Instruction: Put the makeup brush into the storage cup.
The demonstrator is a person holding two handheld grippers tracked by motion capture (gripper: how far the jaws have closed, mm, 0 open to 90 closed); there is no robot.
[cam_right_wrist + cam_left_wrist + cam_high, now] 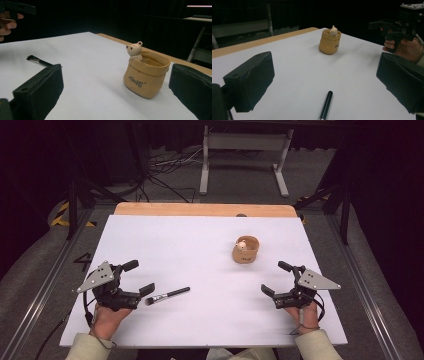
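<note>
You hold a gripper in each hand above a white table (200, 245), both with jaws spread apart and nothing between them. Your left gripper (139, 277) sits at the near left of the table; your right gripper (276, 278) sits at the near right, well apart from the left. A black brush (167, 295) lies flat on the table just beside your left gripper, its bristle end pointing toward the lower jaw and its handle running off to the right and slightly away from you. In the left gripper view, the handle tip (327, 100) lies on the table between the two open jaws, touched by neither. Farther back, right of centre, stands a tan pot (245, 249) shaped like a sack, upright, with a small bear figure (135, 50) peeking over its rim. In the right gripper view, the pot (146, 75) stands ahead between the open jaws, nearer the right one, and bears dark lettering on its front. The brush and pot are well apart.
</note>
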